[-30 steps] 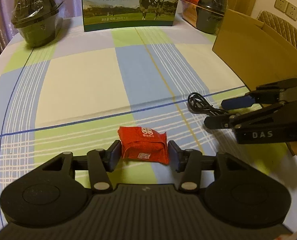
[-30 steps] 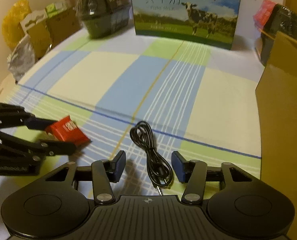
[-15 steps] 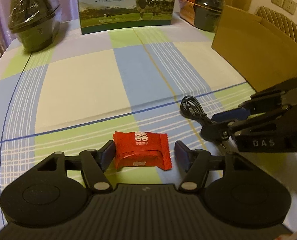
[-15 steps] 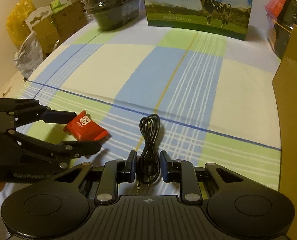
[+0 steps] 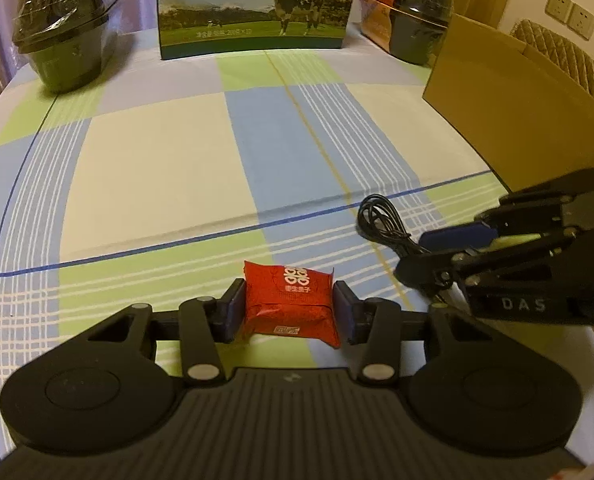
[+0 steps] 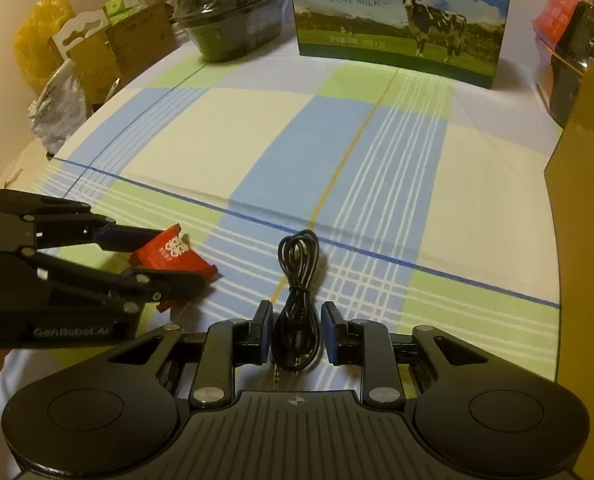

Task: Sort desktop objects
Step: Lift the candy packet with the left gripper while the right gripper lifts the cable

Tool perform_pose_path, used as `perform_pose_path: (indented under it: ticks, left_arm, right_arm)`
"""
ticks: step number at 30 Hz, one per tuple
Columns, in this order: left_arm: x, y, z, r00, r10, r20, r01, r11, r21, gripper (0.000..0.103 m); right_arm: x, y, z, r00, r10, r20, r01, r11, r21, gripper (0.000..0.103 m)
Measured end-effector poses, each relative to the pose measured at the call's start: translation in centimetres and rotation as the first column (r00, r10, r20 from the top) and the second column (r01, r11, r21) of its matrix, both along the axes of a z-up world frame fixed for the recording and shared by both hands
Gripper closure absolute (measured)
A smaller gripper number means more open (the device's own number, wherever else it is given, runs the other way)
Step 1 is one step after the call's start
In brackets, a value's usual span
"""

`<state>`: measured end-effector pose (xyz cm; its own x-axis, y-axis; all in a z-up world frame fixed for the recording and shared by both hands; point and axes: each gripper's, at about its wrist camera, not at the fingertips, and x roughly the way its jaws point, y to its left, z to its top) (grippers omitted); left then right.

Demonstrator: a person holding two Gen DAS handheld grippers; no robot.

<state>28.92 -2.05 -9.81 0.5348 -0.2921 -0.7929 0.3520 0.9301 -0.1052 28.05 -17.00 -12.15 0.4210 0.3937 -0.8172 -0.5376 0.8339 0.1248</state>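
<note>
- On the checked cloth of the surface (image 5: 157, 168), near its front edge, the left gripper (image 5: 288, 312) is clenched on a red snack packet (image 5: 291, 304), a pad pressed against each side of the wrapper.
- From the right wrist view the same packet (image 6: 173, 256) sits tilted between the left gripper's (image 6: 165, 258) two fingers, its far corner near the cloth; whether it is touching the cloth cannot be told.
- Just to the right of the packet, a coiled black audio cable (image 6: 297, 300) lies on the surface, its looped end pointing away and its two plugs toward the camera.
- The right gripper (image 6: 296, 332) straddles the cable's near part with its blue pads just beside the cord on either side; a narrow gap shows on each side, so it stands released, not pinching.
- In the left wrist view the right gripper (image 5: 411, 258) reaches in from the right over the cable (image 5: 381, 220).
- At the far edge stand a milk carton box (image 5: 253, 4) and two dark wrapped bowls (image 5: 65, 36) (image 5: 417, 12).
- A brown cardboard box (image 5: 509, 104) stands at the right.
</note>
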Motion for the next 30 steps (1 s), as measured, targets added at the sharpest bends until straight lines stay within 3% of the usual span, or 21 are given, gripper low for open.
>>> perform_pose_path:
  ticks: [5,13,17,26,28,30]
  left_arm:
    - [-0.3,-0.3,0.0,0.999,-0.029,0.015,0.028,0.999,0.023,0.062]
    - [-0.8,-1.2,-0.4,0.998,-0.06,0.034,0.057,0.994,0.095,0.054]
    - [-0.8,-1.0,-0.4,0.998,-0.053,0.028,0.051,0.995,0.089,0.053]
    - [-0.8,-0.8,-0.1,0.999,-0.042,0.006,0.042,0.996,0.076,0.062]
    - [-0.7,-0.7,0.0,0.999,-0.033,-0.002,0.034,0.997,0.065,0.064]
    - [-0.7,-0.5,0.1,1.0,-0.02,-0.012,0.021,0.998,0.052,0.064]
  right_arm:
    - [0.0,0.0,-0.1,1.0,0.001,0.013,-0.001,1.0,0.001,0.07]
    - [0.0,0.1,-0.2,0.999,0.006,0.036,-0.006,1.0,0.004,0.07]
    - [0.0,0.3,-0.2,0.999,0.017,0.052,-0.017,1.0,-0.003,0.07]
    - [-0.2,1.3,-0.5,0.996,0.068,0.066,-0.066,0.997,-0.029,0.07]
    - [-0.1,1.4,-0.5,0.996,0.061,0.064,-0.059,0.998,-0.033,0.074]
    - [0.0,1.3,-0.3,0.998,0.042,0.055,-0.04,0.999,-0.036,0.088]
